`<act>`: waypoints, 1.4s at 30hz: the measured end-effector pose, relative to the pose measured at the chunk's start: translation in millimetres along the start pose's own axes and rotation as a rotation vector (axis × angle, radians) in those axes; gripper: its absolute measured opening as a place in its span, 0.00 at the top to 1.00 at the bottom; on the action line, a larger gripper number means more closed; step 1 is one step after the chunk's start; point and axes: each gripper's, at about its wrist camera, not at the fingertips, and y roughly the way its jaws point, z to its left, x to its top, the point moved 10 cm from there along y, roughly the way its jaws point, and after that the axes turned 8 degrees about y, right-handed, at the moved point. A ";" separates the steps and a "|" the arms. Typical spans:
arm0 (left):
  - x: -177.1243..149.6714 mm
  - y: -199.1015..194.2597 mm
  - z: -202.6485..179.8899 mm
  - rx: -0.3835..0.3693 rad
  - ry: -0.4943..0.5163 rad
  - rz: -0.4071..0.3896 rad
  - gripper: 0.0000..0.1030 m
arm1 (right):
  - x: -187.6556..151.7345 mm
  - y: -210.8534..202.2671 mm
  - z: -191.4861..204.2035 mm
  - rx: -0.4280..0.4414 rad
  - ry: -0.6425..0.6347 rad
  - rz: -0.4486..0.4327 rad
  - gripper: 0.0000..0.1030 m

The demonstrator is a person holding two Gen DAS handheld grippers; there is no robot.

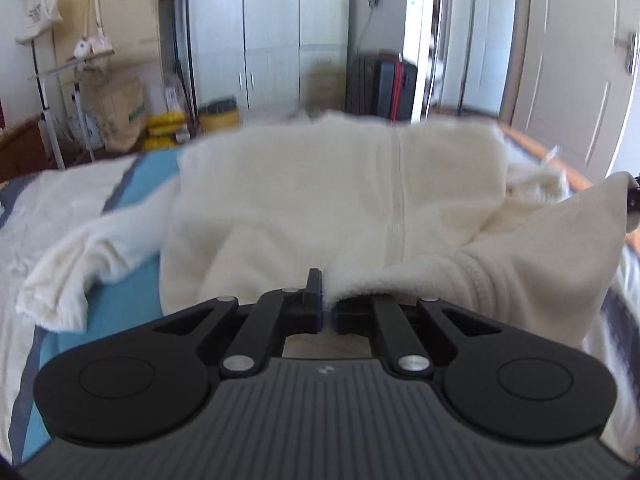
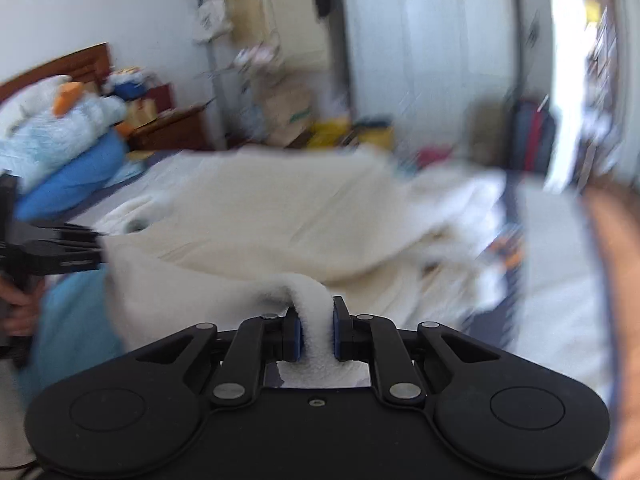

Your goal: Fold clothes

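A cream fleece garment (image 1: 328,196) with a front zip lies spread on the bed, one sleeve (image 1: 76,268) trailing off to the left. My left gripper (image 1: 328,308) is shut on the garment's near ribbed hem, which drapes over its right finger. In the right wrist view the same cream fleece garment (image 2: 256,216) stretches away from me. A thick fold of its edge is pinched in my right gripper (image 2: 316,332). The left gripper (image 2: 60,248) shows at that view's left edge, pulling the hem taut, with a hand (image 2: 20,304) under it.
The bed (image 1: 116,304) has a white, blue and grey striped cover and a wooden edge (image 1: 560,160) at the right. Pillows and bedding (image 2: 60,148) are piled at the head. Wardrobes (image 1: 272,32), boxes, a suitcase (image 1: 384,88) and a door stand beyond.
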 end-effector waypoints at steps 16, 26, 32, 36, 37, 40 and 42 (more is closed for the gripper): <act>-27.0 3.2 -0.7 -0.143 -0.089 0.087 0.79 | -53.7 21.6 17.7 0.021 -0.003 0.232 0.78; 28.4 -54.1 37.9 -0.086 -0.197 -0.158 0.40 | -8.9 -22.0 13.3 0.158 0.093 0.079 0.71; 15.1 -7.1 -22.4 -0.183 -0.134 0.033 0.40 | -15.3 -38.0 33.3 0.123 -0.144 0.144 0.66; 30.1 31.6 -83.0 -0.279 -0.026 0.148 0.39 | 11.2 -9.2 -12.9 -0.066 -0.174 0.172 0.66; 37.5 41.9 -99.1 -0.295 0.021 0.155 0.33 | 17.7 0.4 -26.6 -0.119 -0.177 0.186 0.66; 59.2 74.3 -132.2 -0.249 0.151 0.147 0.29 | 25.3 33.8 -65.4 -0.212 -0.171 0.231 0.65; 68.4 97.3 -151.4 -0.214 0.226 0.152 0.26 | 17.6 55.4 -82.6 -0.228 -0.176 0.271 0.61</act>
